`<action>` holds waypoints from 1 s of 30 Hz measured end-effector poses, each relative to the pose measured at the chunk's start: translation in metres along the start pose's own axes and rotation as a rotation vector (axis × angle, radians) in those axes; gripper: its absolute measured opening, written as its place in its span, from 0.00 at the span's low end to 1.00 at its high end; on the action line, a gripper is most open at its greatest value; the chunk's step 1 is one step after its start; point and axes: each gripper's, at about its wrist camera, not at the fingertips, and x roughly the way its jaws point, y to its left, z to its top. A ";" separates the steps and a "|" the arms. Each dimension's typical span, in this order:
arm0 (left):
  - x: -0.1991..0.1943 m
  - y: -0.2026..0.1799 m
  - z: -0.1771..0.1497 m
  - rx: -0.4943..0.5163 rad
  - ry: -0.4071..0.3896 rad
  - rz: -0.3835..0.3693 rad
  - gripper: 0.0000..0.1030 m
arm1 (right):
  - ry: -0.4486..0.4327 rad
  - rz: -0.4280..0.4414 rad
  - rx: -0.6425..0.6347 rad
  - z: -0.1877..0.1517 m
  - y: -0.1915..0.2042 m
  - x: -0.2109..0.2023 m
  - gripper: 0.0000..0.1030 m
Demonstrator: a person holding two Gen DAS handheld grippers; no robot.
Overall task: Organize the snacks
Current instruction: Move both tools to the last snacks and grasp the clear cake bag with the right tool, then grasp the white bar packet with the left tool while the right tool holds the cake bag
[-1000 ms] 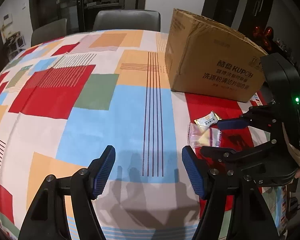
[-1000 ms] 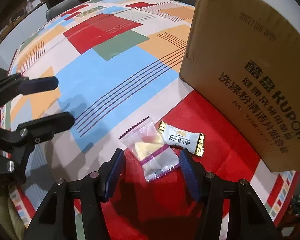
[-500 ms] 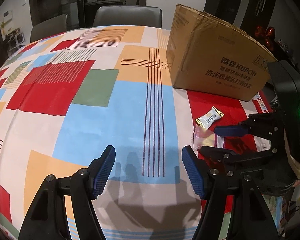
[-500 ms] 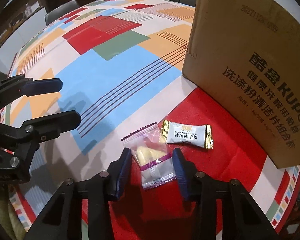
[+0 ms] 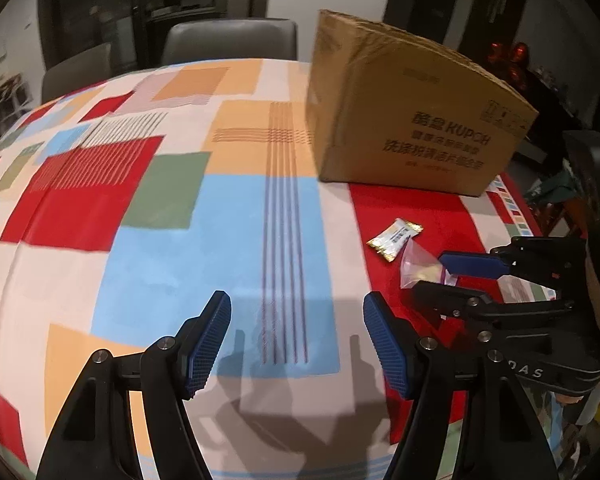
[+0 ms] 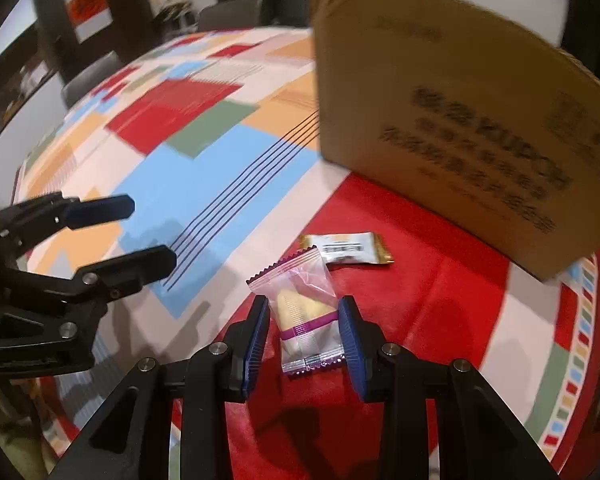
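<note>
Blue-padded jaws of the right gripper (image 6: 303, 338) have just narrowed to pinch the clear snack packet (image 6: 306, 312), apparently lifting it; left gripper (image 5: 296, 344) jaws remain spread, empty.

Multicoloured patchwork tablecloth (image 5: 160, 240), brown box (image 5: 412, 136)
</note>
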 end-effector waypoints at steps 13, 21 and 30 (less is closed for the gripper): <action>0.031 -0.041 0.032 0.272 0.030 -0.158 0.62 | -0.117 -0.136 0.203 -0.016 -0.031 -0.035 0.36; 0.061 -0.058 0.042 0.323 0.074 -0.208 0.55 | -0.130 -0.181 0.274 -0.024 -0.045 -0.041 0.36; 0.079 -0.069 0.049 0.318 0.085 -0.199 0.46 | -0.131 -0.183 0.327 -0.027 -0.053 -0.039 0.36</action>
